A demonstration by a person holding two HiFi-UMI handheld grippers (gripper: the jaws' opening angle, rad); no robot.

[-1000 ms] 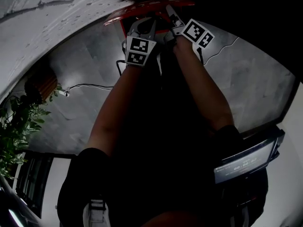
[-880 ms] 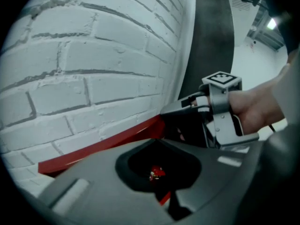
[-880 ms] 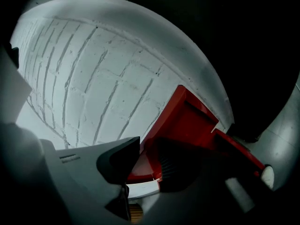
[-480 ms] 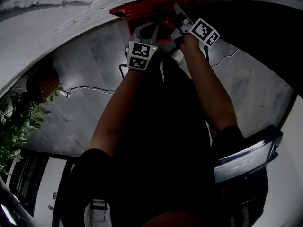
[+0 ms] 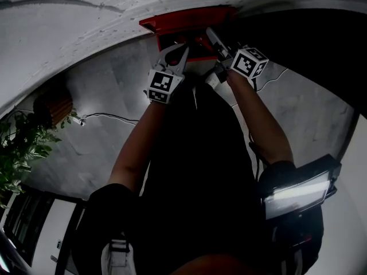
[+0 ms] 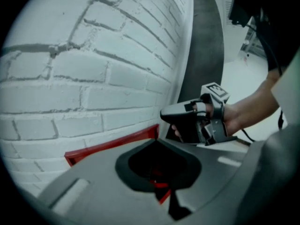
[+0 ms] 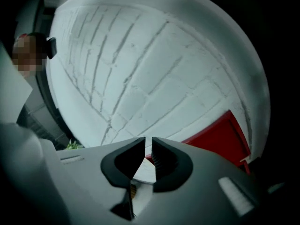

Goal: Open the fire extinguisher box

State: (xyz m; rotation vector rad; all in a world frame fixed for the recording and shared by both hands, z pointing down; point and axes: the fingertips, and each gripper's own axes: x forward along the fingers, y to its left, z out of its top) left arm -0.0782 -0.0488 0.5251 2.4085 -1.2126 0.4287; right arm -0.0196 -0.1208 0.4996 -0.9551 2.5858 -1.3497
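- Clearly, the fire extinguisher box [image 5: 186, 23] isn't open yet. In the head view it sits red against the brick wall [image 5: 69, 33] at 12 o'clock, and both tools reach out to its near edge.
- Right gripper [image 7: 147, 146]: its jaws are closing, with only a thin slit left between the pads. A sliver of the box's red edge shows low in that slit, but most of the box lies off toward 3 o'clock. The pads may meet on air or nip only a corner, and a pull would then slip off without moving the door.
- Left gripper [image 6: 157, 142]: its tips are pressed together with nothing visibly pinched. Red shows through the hollow behind the tips, and the box's edge runs off toward 9 o'clock. Closed like this it can push or hook but not grasp, so it could skid along the painted metal.
- The two tools are close together. In the left gripper view the right one hangs just beside the left, at 1 o'clock. A slip by either could knock them into each other.
- No latch or handle can be made out in any view, and the light is dim. If a gripper takes the frame and not the door, it would likely be tugging at a box fixed to the wall.
- Both arms are stretched toward 12 o'clock. A door that frees suddenly could swing into the grippers.
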